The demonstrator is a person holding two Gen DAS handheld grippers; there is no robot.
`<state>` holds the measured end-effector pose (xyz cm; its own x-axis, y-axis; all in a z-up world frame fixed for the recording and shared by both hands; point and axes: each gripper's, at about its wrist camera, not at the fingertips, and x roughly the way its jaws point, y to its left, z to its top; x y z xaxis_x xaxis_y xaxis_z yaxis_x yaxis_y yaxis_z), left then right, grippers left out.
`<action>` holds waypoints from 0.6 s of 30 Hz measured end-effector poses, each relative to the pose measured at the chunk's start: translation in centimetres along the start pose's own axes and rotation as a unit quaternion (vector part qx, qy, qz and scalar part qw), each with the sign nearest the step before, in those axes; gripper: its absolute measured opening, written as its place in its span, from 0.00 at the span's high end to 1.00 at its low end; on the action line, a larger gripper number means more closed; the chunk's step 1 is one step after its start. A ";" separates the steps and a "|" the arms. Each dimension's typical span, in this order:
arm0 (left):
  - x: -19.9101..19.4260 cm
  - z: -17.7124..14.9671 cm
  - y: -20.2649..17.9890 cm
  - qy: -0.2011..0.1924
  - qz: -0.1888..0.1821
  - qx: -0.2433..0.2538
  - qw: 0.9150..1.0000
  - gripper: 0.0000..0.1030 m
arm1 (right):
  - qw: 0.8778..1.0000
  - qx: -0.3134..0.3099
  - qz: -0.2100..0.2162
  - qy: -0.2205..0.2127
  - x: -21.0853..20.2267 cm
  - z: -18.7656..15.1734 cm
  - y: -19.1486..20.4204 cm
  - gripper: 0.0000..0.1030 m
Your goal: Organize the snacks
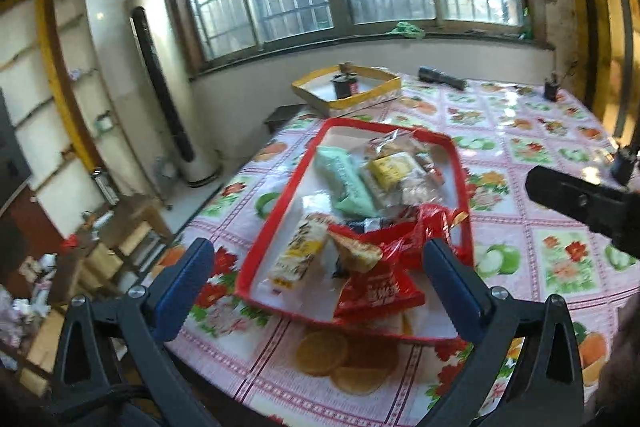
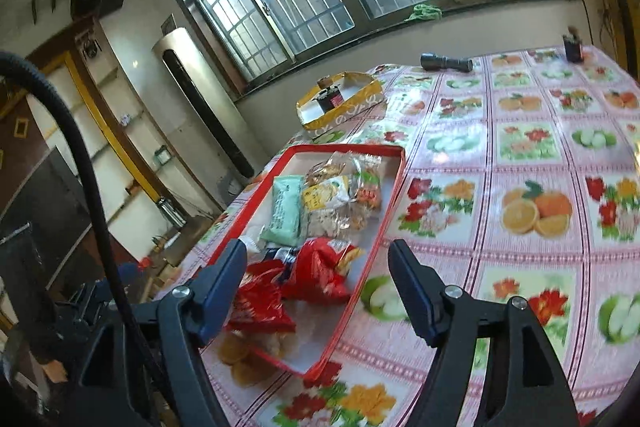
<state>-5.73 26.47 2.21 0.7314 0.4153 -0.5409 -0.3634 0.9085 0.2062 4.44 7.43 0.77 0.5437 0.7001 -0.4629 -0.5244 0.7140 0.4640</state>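
A red-rimmed tray (image 1: pixel 460 163) lies on the fruit-patterned tablecloth and holds several snack packets. Among them are a pale green packet (image 1: pixel 348 183), a yellow one (image 1: pixel 394 167), a white-and-yellow bar (image 1: pixel 300 251) and crumpled red bags (image 1: pixel 376 291). My left gripper (image 1: pixel 320 247) hovers open over the tray's near end, its pads touching nothing. In the right wrist view the same tray (image 2: pixel 394 179) lies to the left, with the green packet (image 2: pixel 286 211) and red bags (image 2: pixel 320 271) in it. My right gripper (image 2: pixel 318 247) stands open above the tray's near right rim, holding nothing.
A yellow-edged box (image 1: pixel 348 103) with a small dark jar in it sits behind the tray near the window. A black torch (image 1: pixel 442 77) and another dark jar (image 1: pixel 552 89) lie at the table's far side. The table edge drops off at the left, beside a tall white air conditioner (image 1: pixel 168 87).
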 end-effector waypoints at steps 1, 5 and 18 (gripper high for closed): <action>-0.2 -0.2 -0.3 0.001 0.000 0.001 1.000 0.00 | 1.000 0.004 0.000 0.000 -0.2 -0.2 0.0 0.29; -0.9 -0.7 -0.4 0.017 -0.026 -0.009 0.999 0.00 | 1.000 -0.006 -0.017 0.003 -0.7 -0.4 0.6 0.29; -1.6 -0.7 0.9 0.026 -0.047 -0.032 0.998 0.00 | 0.997 -0.036 -0.060 0.019 -1.4 -1.8 2.4 0.21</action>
<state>-7.66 26.63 2.67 0.7341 0.3239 -0.5968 -0.3317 0.9380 0.1012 1.25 8.16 1.22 0.5811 0.6079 -0.5411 -0.5035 0.7909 0.3479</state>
